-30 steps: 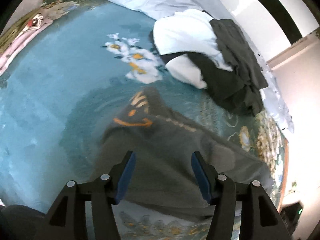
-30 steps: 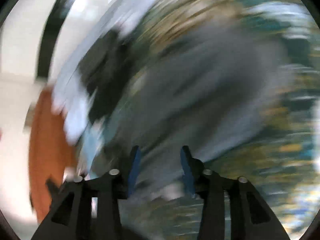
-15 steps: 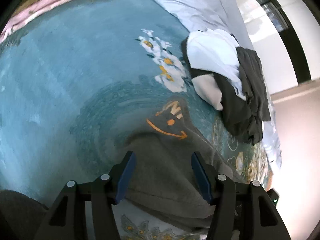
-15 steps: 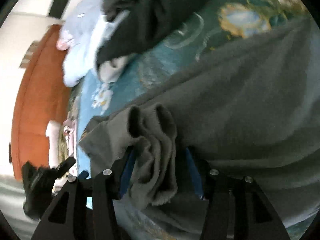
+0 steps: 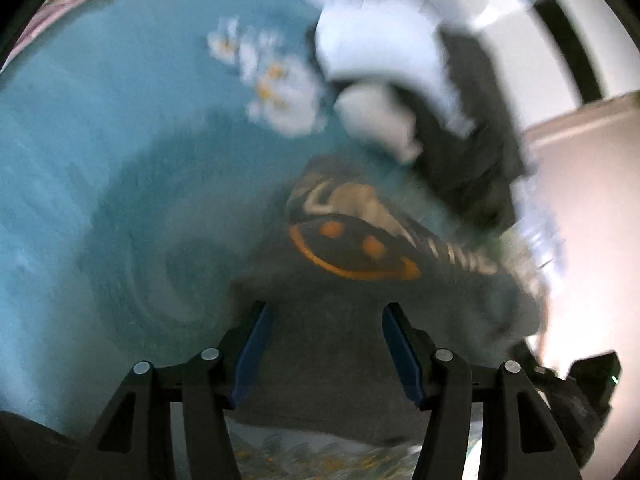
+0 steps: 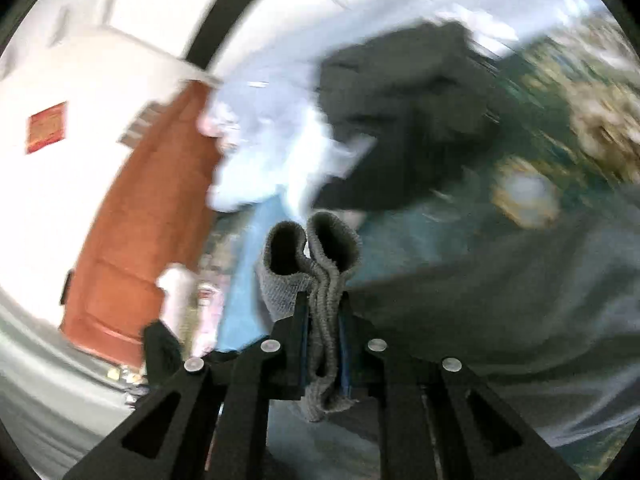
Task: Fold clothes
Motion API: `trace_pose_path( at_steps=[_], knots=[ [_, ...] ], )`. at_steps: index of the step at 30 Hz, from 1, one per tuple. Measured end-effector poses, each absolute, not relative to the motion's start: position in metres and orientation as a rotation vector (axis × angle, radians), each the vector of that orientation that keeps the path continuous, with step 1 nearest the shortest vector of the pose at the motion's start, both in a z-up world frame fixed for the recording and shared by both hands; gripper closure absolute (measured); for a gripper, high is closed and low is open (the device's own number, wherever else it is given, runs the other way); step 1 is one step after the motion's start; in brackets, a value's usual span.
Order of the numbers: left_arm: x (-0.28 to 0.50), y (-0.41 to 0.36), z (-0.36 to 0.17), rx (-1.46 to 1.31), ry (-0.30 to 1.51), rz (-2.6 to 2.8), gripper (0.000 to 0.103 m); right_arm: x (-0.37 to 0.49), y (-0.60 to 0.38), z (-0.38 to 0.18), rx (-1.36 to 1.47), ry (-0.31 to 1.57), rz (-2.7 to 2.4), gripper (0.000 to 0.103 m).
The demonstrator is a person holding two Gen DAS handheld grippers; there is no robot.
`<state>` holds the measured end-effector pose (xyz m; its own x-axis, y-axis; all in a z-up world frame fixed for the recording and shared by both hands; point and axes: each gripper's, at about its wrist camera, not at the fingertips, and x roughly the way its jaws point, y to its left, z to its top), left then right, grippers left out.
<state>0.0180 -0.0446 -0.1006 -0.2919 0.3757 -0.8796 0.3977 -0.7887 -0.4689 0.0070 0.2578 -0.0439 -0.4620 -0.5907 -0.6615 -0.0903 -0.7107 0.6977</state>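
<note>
A grey garment point(image 5: 352, 248) with an orange and white print lies spread on the teal bedspread point(image 5: 100, 140). My left gripper point(image 5: 326, 344) hangs just above its near part, jaws open, nothing between the blue pads. In the right wrist view my right gripper point(image 6: 323, 304) has its jaws closing on a bunched fold point(image 6: 316, 248) of the same grey garment point(image 6: 500, 280). The pads press the cloth from both sides, and the fold sticks up past the fingertips. Both views are blurred by motion.
A heap of white and dark clothes point(image 5: 400, 80) lies beyond the grey garment, with the dark clothes point(image 6: 408, 120) also in the right wrist view. An orange-brown headboard point(image 6: 140, 220) stands at the left. The bedspread has a white flower pattern point(image 5: 276, 92).
My right gripper has shut on the bunched grey fold that stood between its open jaws and carried it sideways. My left gripper has sunk closer to the garment, still open.
</note>
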Motion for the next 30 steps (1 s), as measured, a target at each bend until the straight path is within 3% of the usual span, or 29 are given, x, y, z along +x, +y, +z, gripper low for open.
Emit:
trace_pose_path(
  at_steps=[3, 9, 11, 13, 17, 20, 23, 30],
  knots=[
    [0.016, -0.043, -0.107, 1.887, 1.012, -2.26, 0.041, 0.007, 0.271, -0.101, 1.654, -1.049, -2.197, 0.091],
    [0.021, -0.05, -0.101, 1.834, 1.088, -2.269, 0.041, 0.019, 0.281, -0.112, 1.642, -1.168, -2.171, 0.086],
    [0.025, -0.051, -0.092, 1.795, 1.07, -2.302, 0.041, 0.025, 0.286, -0.103, 1.634, -1.161, -2.179, 0.075],
    [0.029, -0.05, -0.083, 1.756, 1.064, -2.341, 0.041, 0.046, 0.312, -0.088, 1.603, -1.175, -2.22, 0.051],
    [0.033, -0.041, -0.06, 1.674, 1.031, -2.465, 0.041, 0.103, 0.384, -0.074, 1.581, -1.314, -2.377, 0.05],
    [0.034, -0.005, -0.047, 1.702, 0.887, -2.569, 0.041, 0.148, 0.437, -0.08, 1.611, -1.474, -2.514, 0.049],
    [0.029, 0.051, -0.05, 1.835, 0.613, -2.662, 0.041, 0.171, 0.461, -0.094, 1.562, -1.642, -2.526, 0.048],
    [0.034, 0.105, -0.083, 1.986, 0.087, -2.61, 0.041, 0.146, 0.476, -0.117, 1.504, -1.868, -2.449, 0.048]
  ],
)
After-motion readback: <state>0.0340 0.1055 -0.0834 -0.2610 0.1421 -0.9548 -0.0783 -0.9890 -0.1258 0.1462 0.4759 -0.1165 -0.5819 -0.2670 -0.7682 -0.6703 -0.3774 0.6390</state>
